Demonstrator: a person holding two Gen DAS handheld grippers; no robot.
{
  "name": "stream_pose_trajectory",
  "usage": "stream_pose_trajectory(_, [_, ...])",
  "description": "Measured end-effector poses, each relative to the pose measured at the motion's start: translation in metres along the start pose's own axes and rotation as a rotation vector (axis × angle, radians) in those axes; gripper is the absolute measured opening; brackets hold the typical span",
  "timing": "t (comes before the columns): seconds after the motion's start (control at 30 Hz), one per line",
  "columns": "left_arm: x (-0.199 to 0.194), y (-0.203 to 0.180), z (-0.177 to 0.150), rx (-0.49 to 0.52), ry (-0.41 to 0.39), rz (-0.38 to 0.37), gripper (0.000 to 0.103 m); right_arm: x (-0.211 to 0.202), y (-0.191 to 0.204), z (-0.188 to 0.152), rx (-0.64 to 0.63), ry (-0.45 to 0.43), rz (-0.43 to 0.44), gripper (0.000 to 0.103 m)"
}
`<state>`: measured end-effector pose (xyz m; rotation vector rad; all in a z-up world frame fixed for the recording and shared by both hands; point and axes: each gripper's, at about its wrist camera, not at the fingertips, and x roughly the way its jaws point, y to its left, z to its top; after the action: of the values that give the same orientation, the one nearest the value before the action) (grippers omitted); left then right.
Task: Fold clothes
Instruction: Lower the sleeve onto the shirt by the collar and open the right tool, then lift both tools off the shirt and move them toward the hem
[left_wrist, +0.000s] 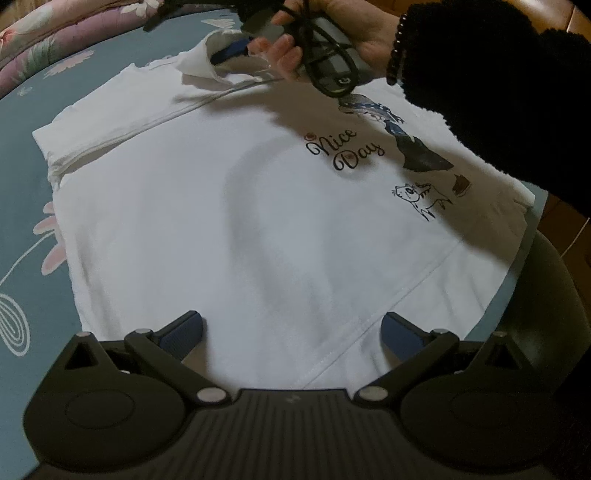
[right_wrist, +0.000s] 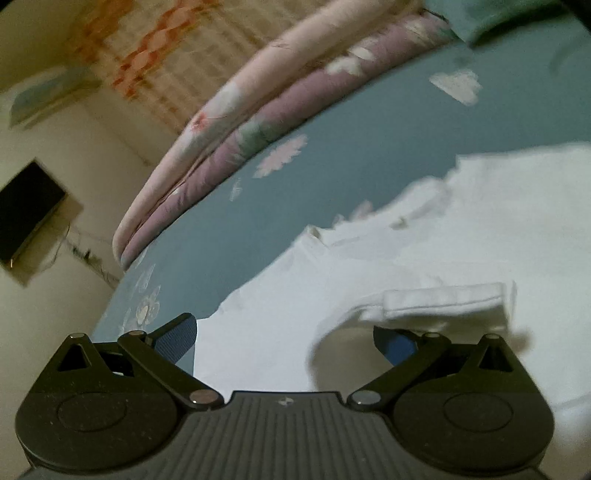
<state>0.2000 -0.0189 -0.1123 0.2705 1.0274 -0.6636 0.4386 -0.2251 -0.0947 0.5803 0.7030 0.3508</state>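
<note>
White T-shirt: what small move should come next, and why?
Probably carry the sleeve inward across the white T-shirt. The sleeve looks lifted near the right tool, whose jaws stand open, and the shirt lies flat, print up, on the teal bedsheet.

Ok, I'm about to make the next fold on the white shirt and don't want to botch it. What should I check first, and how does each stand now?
1. Left gripper open and free: ok, jaws wide apart over the hem, holding nothing.
2. Right gripper open: ok, jaws wide apart, nothing clamped.
3. White shirt body lying flat on the teal bedsheet: ok, only soft creases.
4. Collar flat: not ok, it is lifted near the right gripper's tip.
5. Sleeve laid flat: not ok, folded edge stands up.
6. Shirt's right edge fully on the bed: cannot tell, a dark sleeve covers it.
</note>
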Motion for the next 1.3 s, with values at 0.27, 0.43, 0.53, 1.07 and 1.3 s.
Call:
stream_pose_trajectory(0.27, [0.000, 0.000, -0.002, -0.012, -0.015, -0.009, 0.102, 0.035, 0.063, -0.017, -0.371, 0.155, -0.030, 0.103])
stream_pose_trajectory(0.43, [-0.001, 0.001, -0.002, -0.014, -0.021, -0.013, 0.102, 0.035, 0.046, -0.022, -0.286, 0.203, -0.031, 0.103])
stream_pose_trajectory(0.53, [-0.001, 0.002, -0.003, -0.017, -0.024, -0.014, 0.102, 0.020, 0.021, -0.020, -0.128, 0.179, -0.008, 0.103])
stream_pose_trajectory(1.07, [-0.002, 0.003, -0.005, -0.009, -0.025, -0.015, 0.102, 0.010, -0.050, 0.008, 0.306, 0.034, 0.110, 0.103])
stream_pose_trajectory(1.3, [-0.001, 0.004, -0.005, -0.010, -0.024, -0.013, 0.102, 0.028, 0.005, 0.013, 0.219, 0.096, 0.257, 0.103])
